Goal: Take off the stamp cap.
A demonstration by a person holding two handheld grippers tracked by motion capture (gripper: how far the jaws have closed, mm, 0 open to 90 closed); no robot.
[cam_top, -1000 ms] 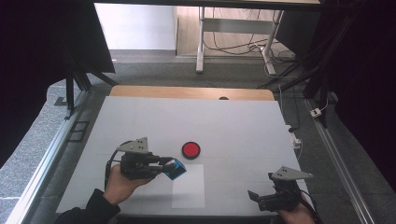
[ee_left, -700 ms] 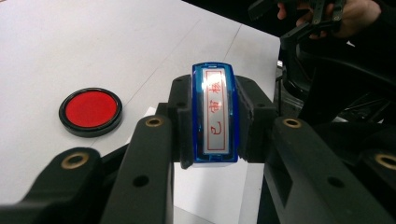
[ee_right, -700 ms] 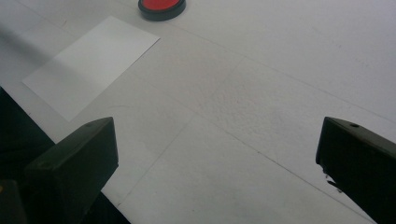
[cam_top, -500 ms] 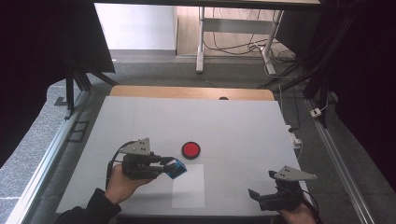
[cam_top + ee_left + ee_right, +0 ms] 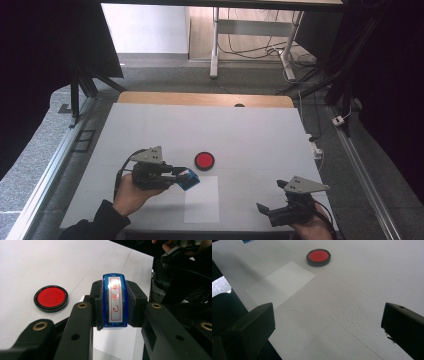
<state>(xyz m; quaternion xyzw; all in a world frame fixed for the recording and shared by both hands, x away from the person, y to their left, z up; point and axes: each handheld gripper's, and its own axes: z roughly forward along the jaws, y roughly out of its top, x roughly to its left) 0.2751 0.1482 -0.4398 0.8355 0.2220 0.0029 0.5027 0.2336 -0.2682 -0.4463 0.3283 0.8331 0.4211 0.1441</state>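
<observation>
Nothing moved, stamp [image 5: 115, 300] clamped between jaws

The right gripper [image 5: 270, 212] has edged slightly lower.

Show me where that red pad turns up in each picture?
High view: red pad at table centre, just beyond the paper.
Left gripper view: pad at left, beside the held stamp.
Right gripper view: pad top centre.
Shared landmark: the paper.
</observation>
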